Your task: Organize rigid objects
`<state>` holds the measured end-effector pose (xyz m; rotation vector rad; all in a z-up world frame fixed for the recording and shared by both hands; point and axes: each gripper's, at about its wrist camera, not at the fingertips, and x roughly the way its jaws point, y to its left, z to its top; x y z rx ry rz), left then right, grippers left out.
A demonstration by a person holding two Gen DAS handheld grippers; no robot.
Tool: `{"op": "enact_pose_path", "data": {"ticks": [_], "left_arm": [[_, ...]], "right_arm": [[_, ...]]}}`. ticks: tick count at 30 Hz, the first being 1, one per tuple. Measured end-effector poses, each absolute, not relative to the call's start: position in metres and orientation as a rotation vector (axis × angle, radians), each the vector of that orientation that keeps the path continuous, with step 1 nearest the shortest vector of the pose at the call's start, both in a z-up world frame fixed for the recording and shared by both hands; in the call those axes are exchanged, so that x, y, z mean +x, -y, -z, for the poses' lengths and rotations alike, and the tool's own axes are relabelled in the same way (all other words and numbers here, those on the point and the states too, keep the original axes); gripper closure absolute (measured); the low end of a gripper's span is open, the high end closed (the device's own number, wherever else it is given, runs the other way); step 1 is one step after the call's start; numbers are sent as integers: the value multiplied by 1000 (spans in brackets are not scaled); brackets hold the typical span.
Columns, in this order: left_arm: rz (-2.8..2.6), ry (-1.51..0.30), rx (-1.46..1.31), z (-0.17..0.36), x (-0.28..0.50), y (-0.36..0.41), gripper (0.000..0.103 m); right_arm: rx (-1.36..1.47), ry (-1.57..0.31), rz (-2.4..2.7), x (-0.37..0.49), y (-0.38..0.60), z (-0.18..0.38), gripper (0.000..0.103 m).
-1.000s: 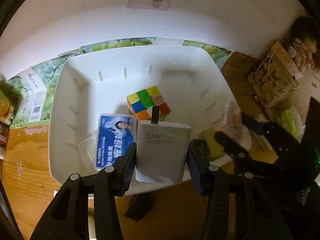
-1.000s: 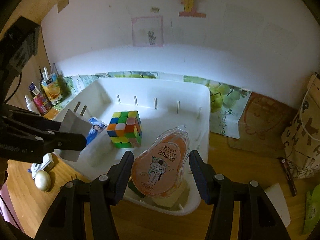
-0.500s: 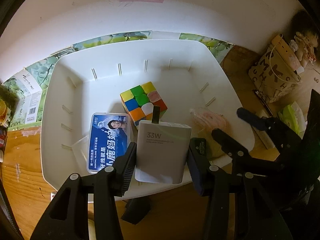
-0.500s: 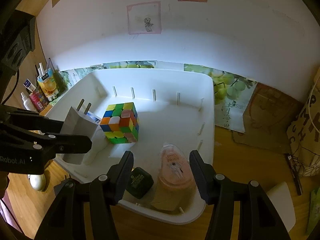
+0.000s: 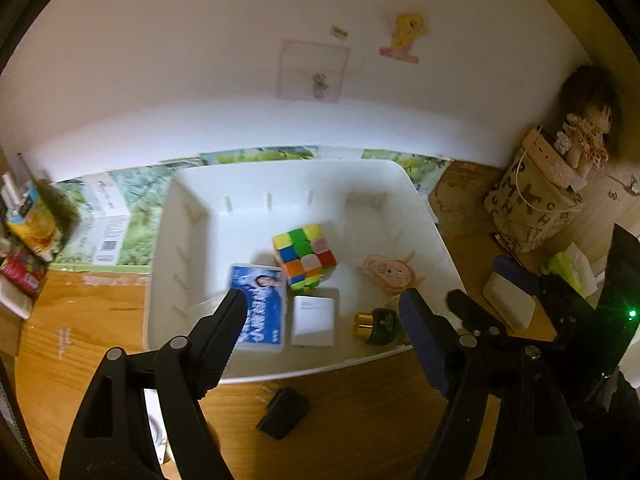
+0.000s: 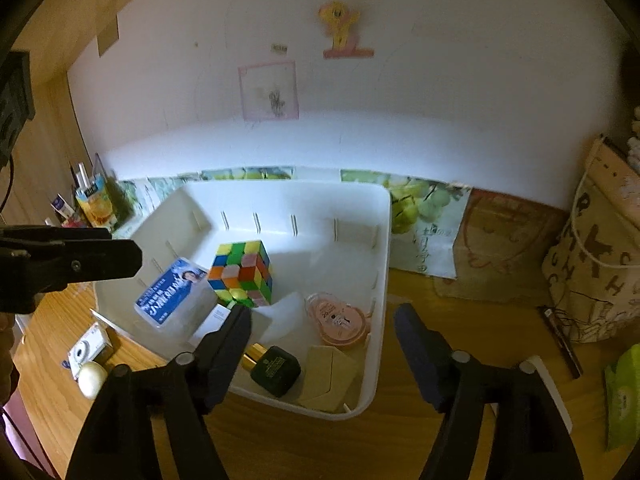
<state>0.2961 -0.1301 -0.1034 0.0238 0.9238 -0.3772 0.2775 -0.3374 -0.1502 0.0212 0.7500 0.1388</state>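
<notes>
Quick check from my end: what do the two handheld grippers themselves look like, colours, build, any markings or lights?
Both are matte black plastic. The left gripper and right gripper each have two angular fingers with open cut-outs, silver pivot bolts and ribbed dark-blue pads. From the left wrist view, the right unit's body shows a small green light. No legible markings or cables here.

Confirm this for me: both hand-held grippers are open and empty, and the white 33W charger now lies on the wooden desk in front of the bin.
Not quite. Both the left hand-held gripper and the right hand-held gripper are open and empty, but the white charger lies inside the white bin, beside the blue box. The left wrist view shows it. The item on the desk is a black plug.
</notes>
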Motion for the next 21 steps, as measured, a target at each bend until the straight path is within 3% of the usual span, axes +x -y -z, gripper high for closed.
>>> {"op": "enact_pose_path", "data": {"ticks": [21], "left_arm": [[152,-864,-67,93,176,62,22]], "right_arm": [[101,-737,-179,174,330,136,23]]}}
